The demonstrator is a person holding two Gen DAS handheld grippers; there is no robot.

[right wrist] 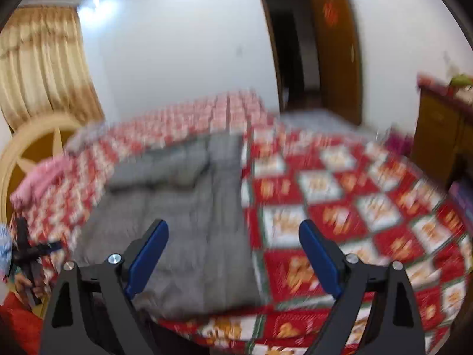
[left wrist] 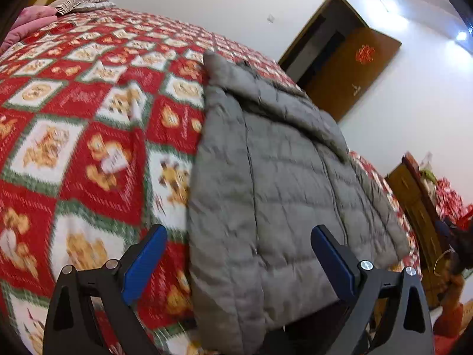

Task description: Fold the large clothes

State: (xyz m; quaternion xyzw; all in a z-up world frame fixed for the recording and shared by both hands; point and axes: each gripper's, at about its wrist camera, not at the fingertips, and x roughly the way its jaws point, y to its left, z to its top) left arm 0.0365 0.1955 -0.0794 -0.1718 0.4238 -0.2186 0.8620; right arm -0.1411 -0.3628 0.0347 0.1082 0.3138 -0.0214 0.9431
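Grey quilted jacket (left wrist: 283, 183) is laid flat on the bed (left wrist: 88, 136), over its red bear-print cover, partly folded lengthwise with both sleeves turned in.

Left wrist view: jacket is seen dead ahead, its long axis running from 6 o'clock up toward 11 o'clock; the near hem sits just beyond and between the tips of the left gripper (left wrist: 238, 248). Jaws are spread wide, nothing held.

Right wrist view (blurred): jacket (right wrist: 189, 207) is found from 12 round to 10 o'clock of the right gripper (right wrist: 233, 245), its right edge running up the frame at about 12. Jaws stand apart, nothing between them.

Judged: both grippers are placed at the hem end, the left more squarely over cloth. An end-to-end fold along the long axis is likely called for, hem carried toward the collar at the far end.
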